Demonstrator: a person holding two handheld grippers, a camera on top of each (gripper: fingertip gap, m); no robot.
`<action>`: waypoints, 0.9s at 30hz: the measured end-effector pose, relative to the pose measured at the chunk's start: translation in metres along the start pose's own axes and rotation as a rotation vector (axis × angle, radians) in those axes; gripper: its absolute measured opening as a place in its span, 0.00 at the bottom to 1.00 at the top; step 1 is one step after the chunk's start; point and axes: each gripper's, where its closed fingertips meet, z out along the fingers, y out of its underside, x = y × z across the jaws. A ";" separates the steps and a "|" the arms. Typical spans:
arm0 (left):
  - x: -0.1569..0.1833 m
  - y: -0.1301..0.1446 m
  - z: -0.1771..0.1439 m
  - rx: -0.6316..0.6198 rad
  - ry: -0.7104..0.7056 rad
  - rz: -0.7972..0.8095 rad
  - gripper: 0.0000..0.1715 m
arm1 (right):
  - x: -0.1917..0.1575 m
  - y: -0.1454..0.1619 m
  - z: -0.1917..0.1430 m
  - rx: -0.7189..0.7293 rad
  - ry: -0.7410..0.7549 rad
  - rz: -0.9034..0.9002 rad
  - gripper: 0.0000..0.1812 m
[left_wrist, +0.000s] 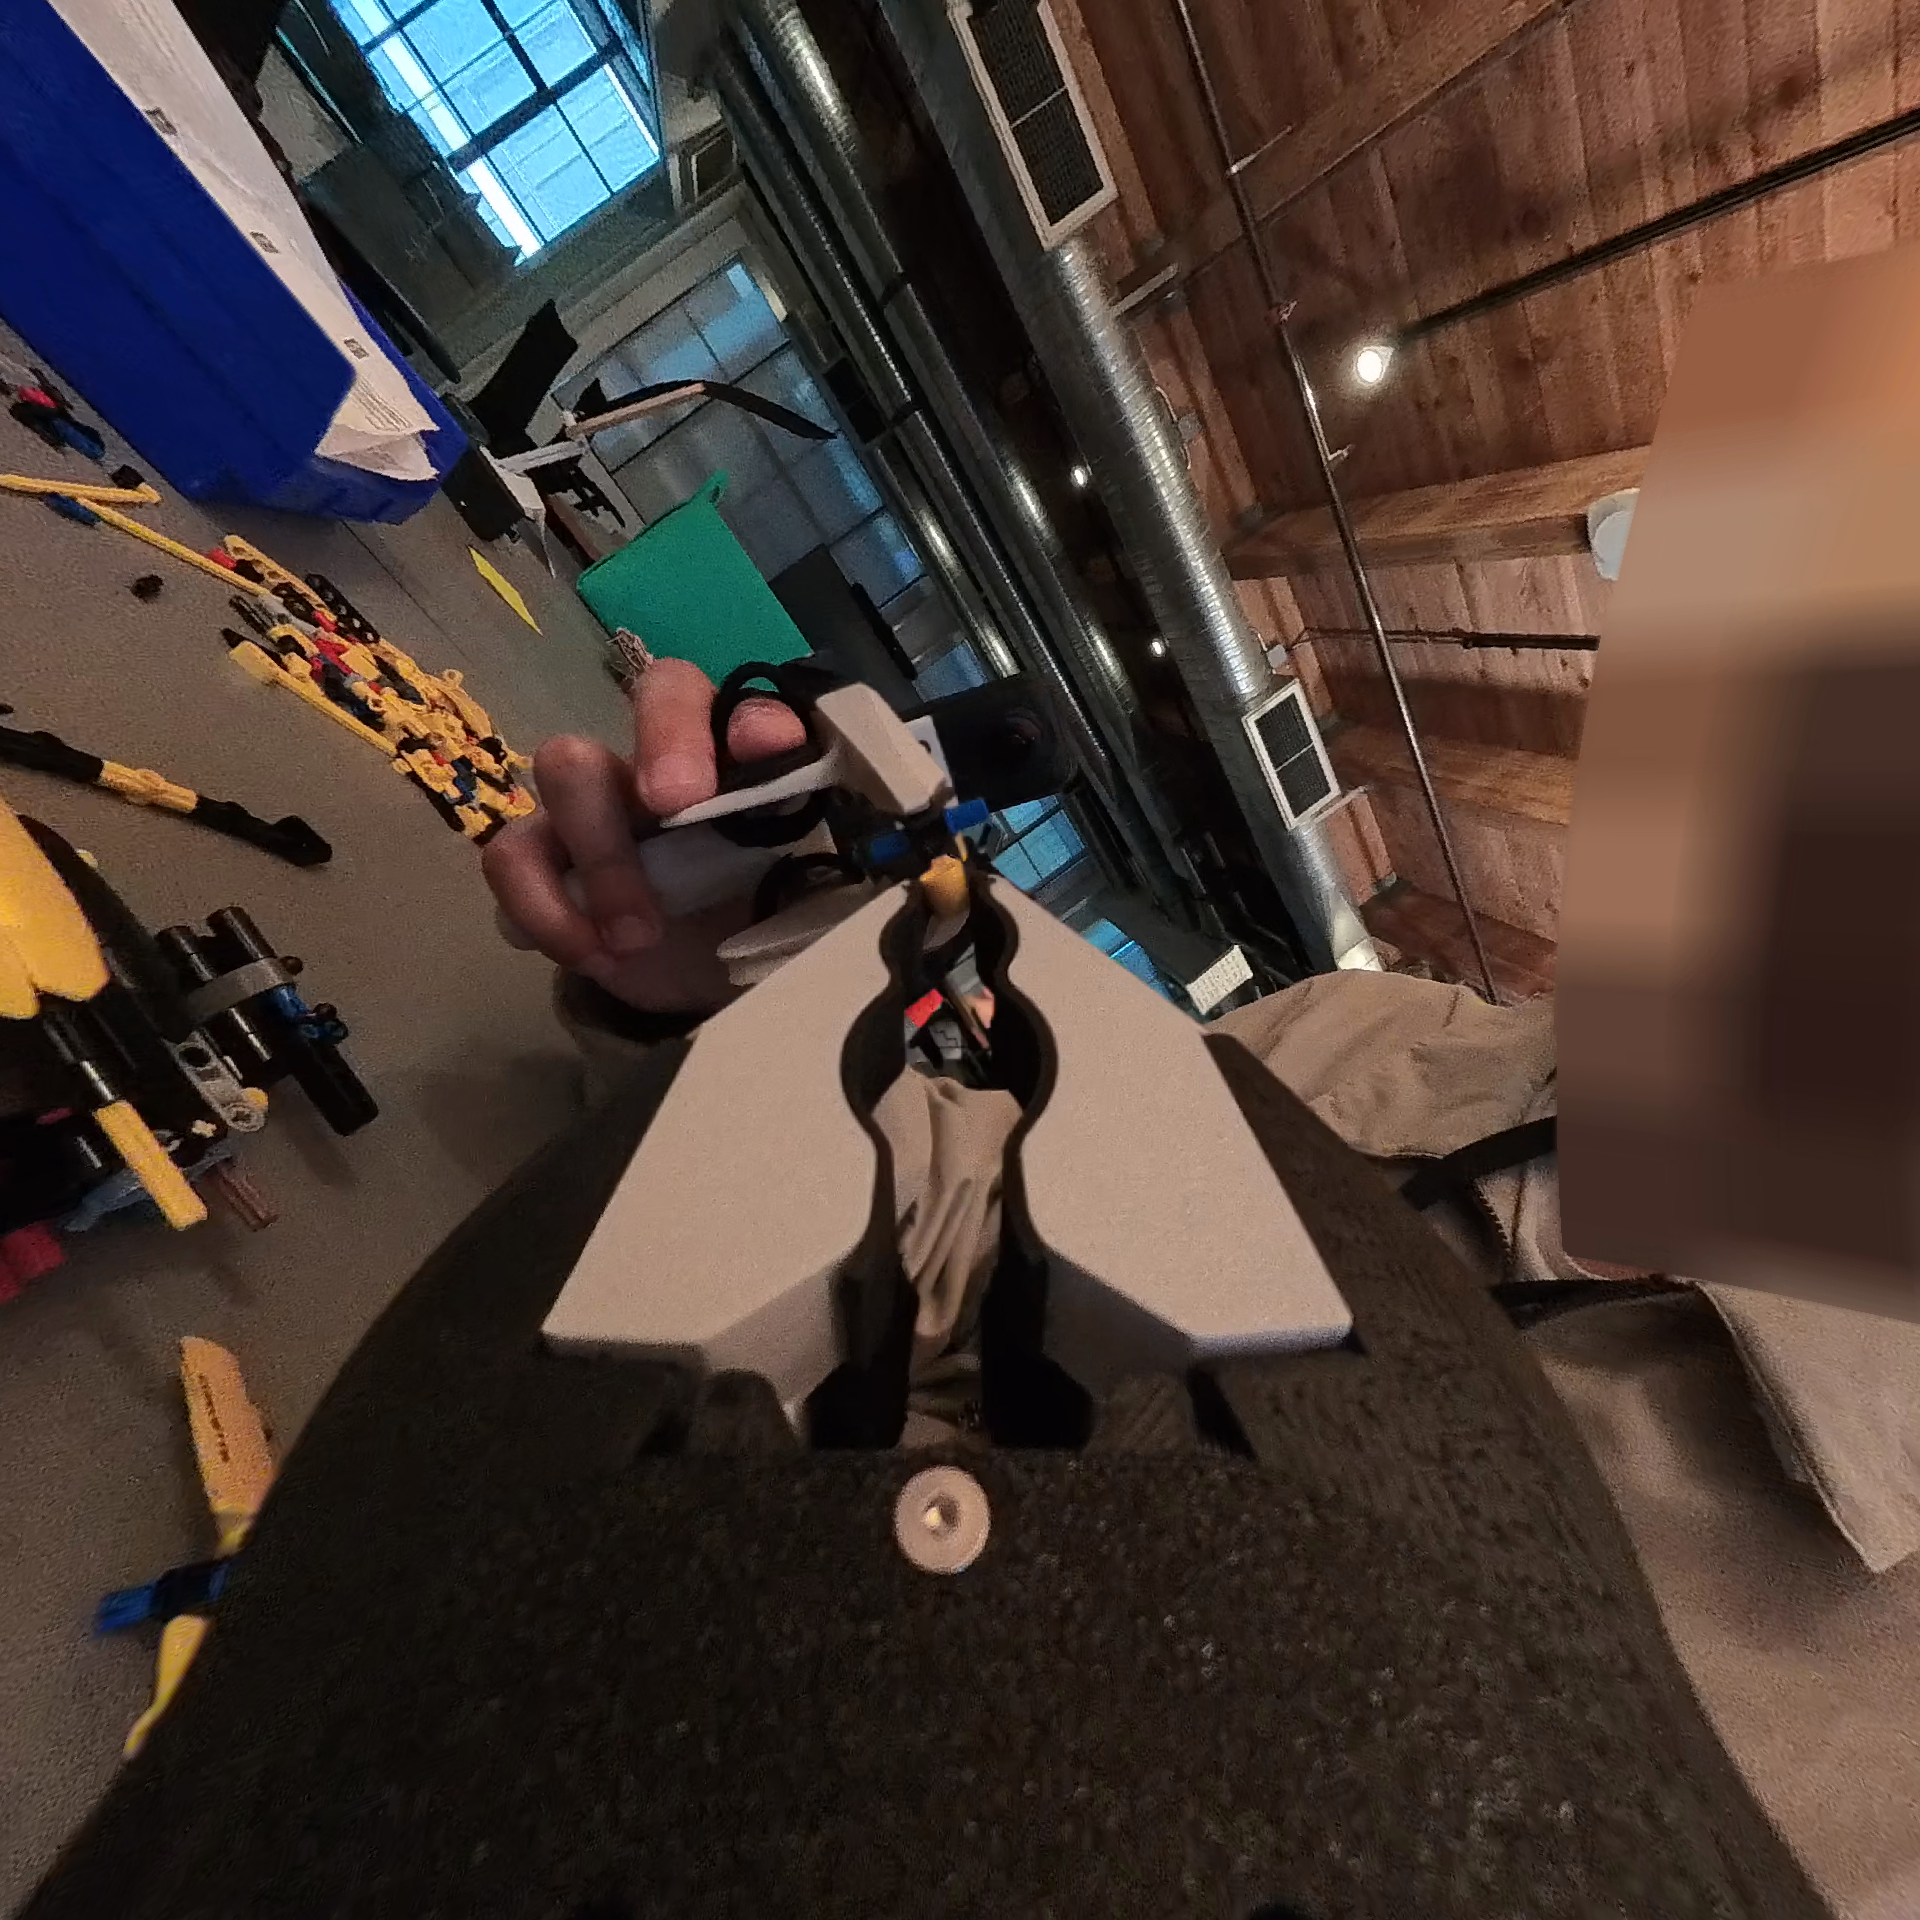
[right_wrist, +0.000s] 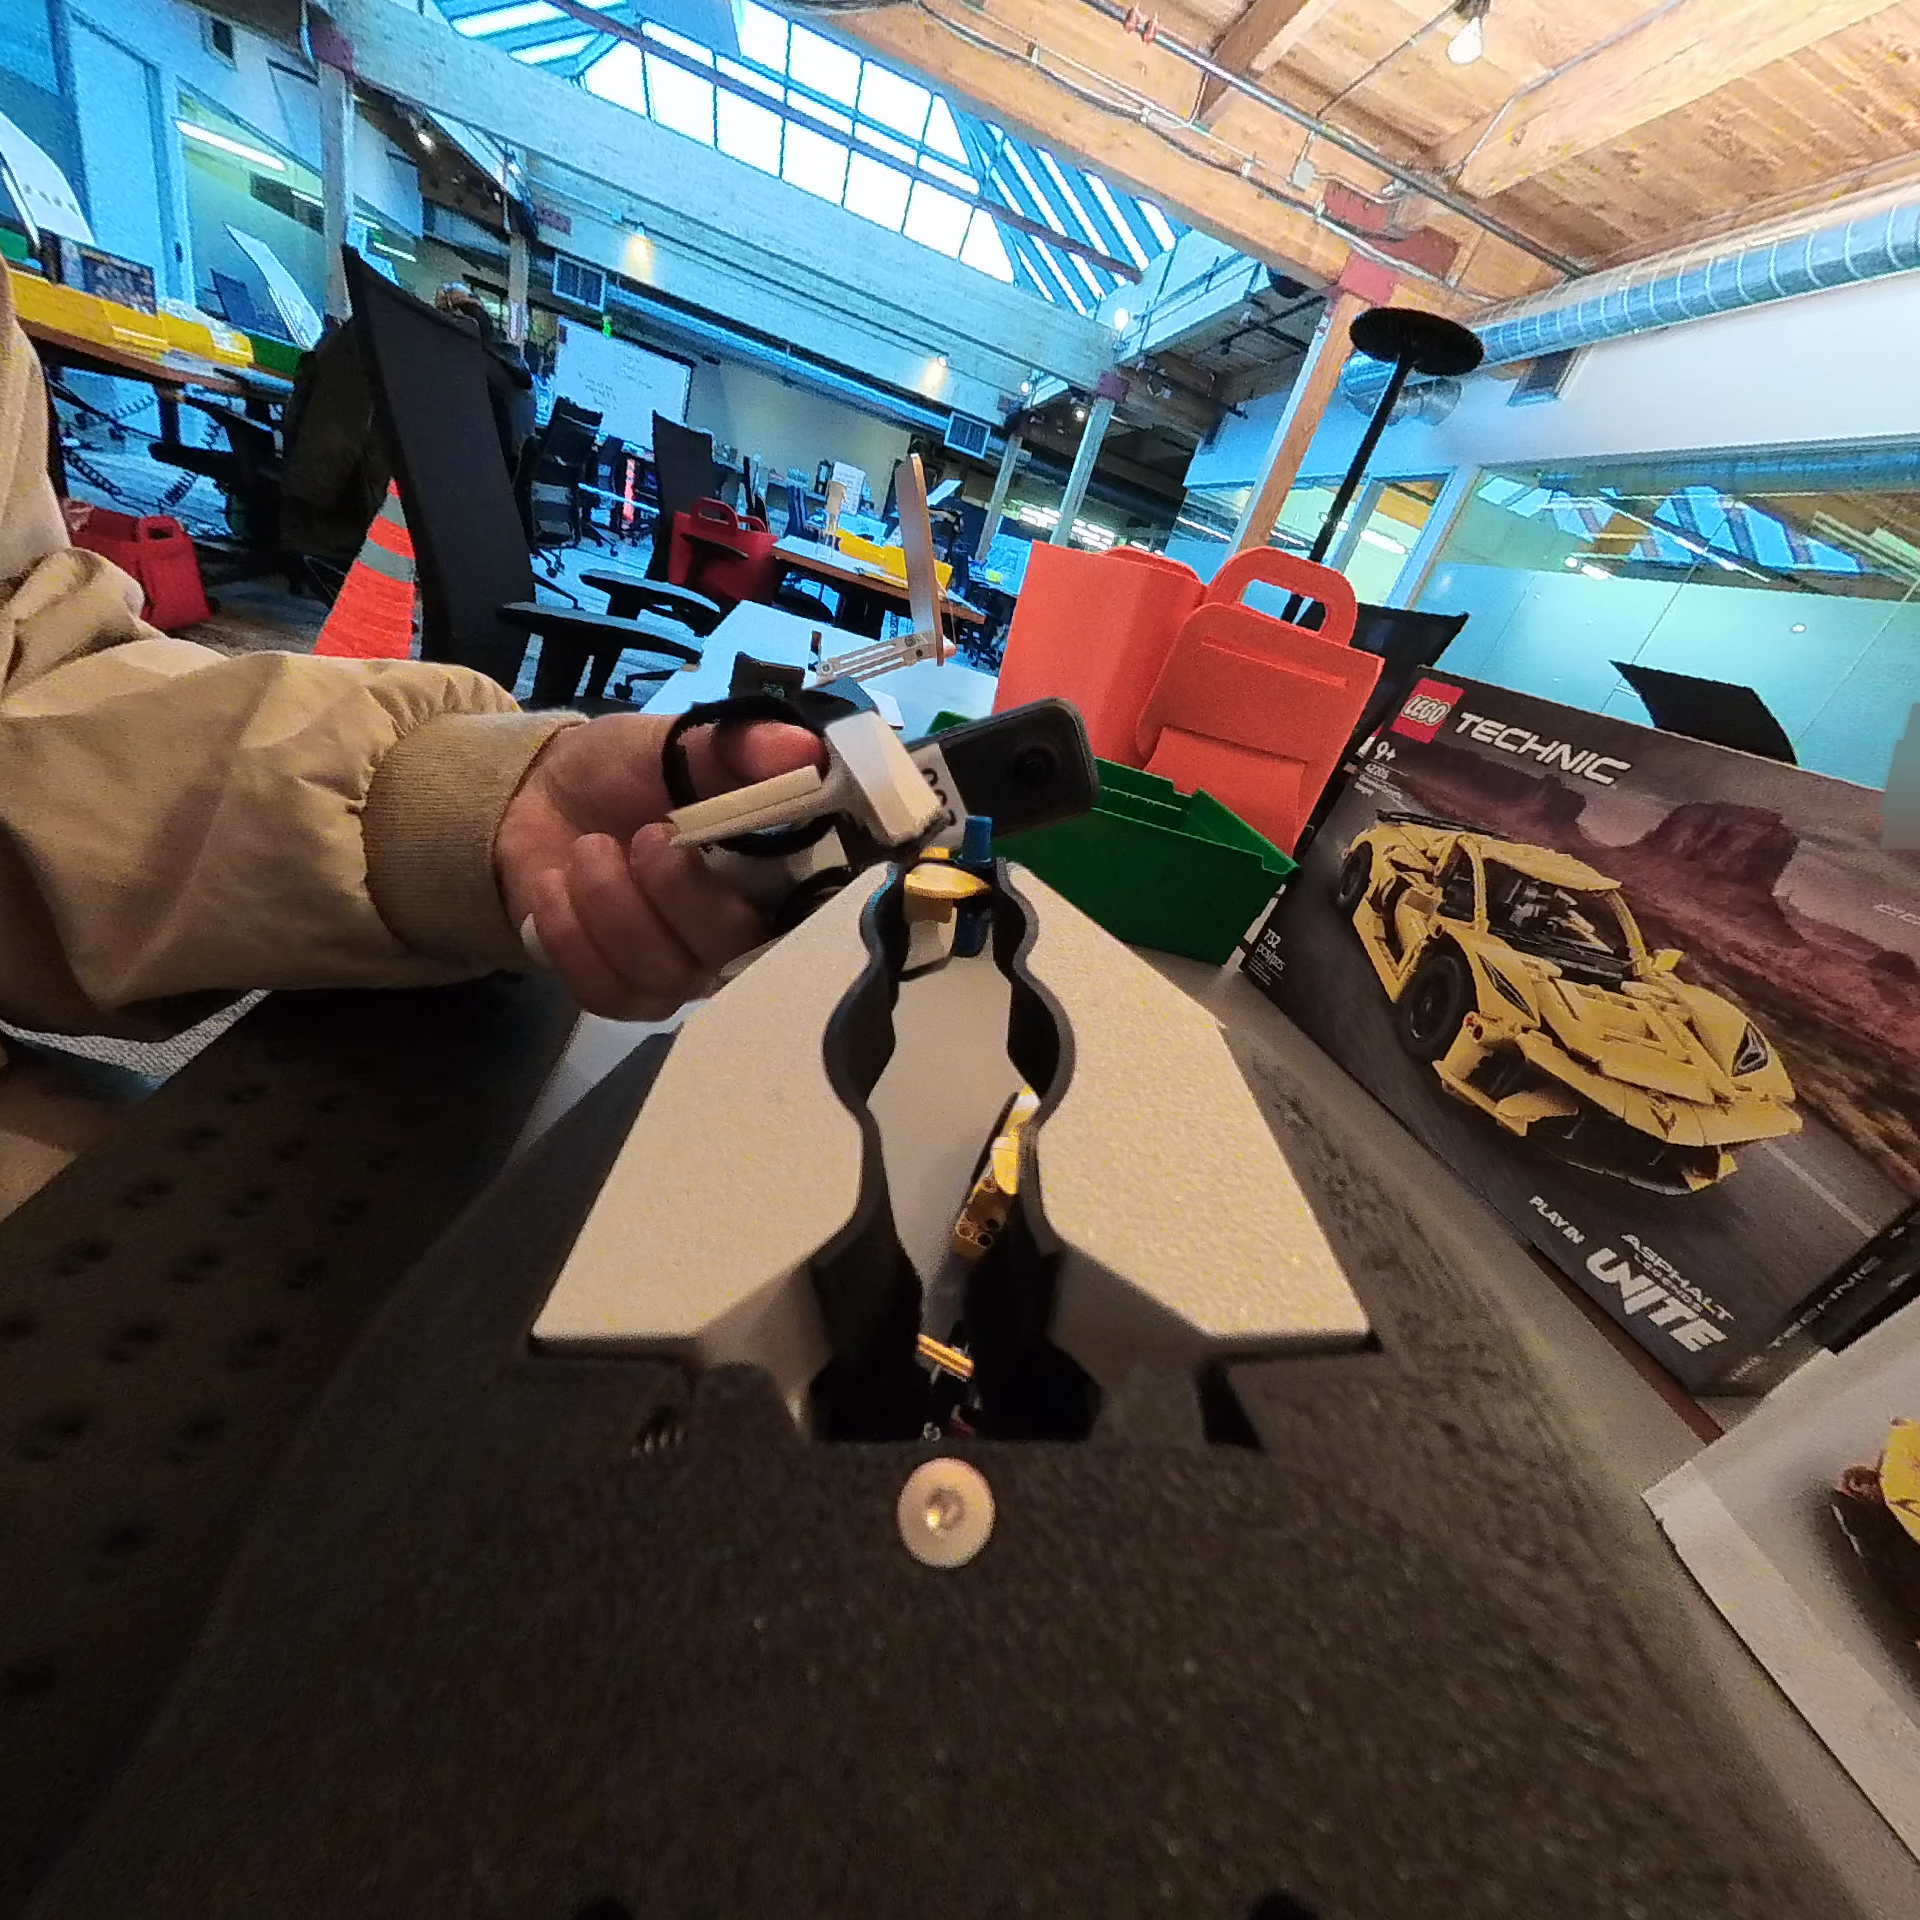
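Note:
My two grippers meet tip to tip above the table, on a small yellow and blue brick assembly (left_wrist: 940, 878). In the left wrist view my left gripper (left_wrist: 943, 896) is shut on its yellow part. The right gripper's grey fingers (left_wrist: 883, 764), held by a hand (left_wrist: 592, 862), come in from the upper left onto the blue and black parts. In the right wrist view my right gripper (right_wrist: 943, 896) is closed around the assembly (right_wrist: 935, 885), with a blue pin (right_wrist: 974, 836) sticking up. The left gripper and its camera (right_wrist: 1013, 774) come in from the upper left.
The grey table (left_wrist: 436, 987) holds several loose yellow and black brick parts (left_wrist: 395, 696), a partly built model (left_wrist: 125, 1070) and a blue bin (left_wrist: 156, 291). A box with a yellow car picture (right_wrist: 1579, 997), a green bin (right_wrist: 1143, 862) and orange bags (right_wrist: 1195, 644) stand to the right. Only a small space, under 4 cm, lies between the two pairs of fingers.

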 end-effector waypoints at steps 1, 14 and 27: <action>-0.001 0.000 0.000 0.003 0.003 -0.008 0.04 | 0.000 0.001 0.000 -0.008 0.000 -0.001 0.08; -0.013 -0.006 -0.006 0.062 -0.067 -0.026 0.03 | 0.004 0.014 0.002 -0.119 0.035 -0.052 0.08; -0.050 0.012 -0.086 -0.197 -0.661 0.406 0.04 | 0.038 -0.030 -0.054 0.195 -0.005 0.305 0.07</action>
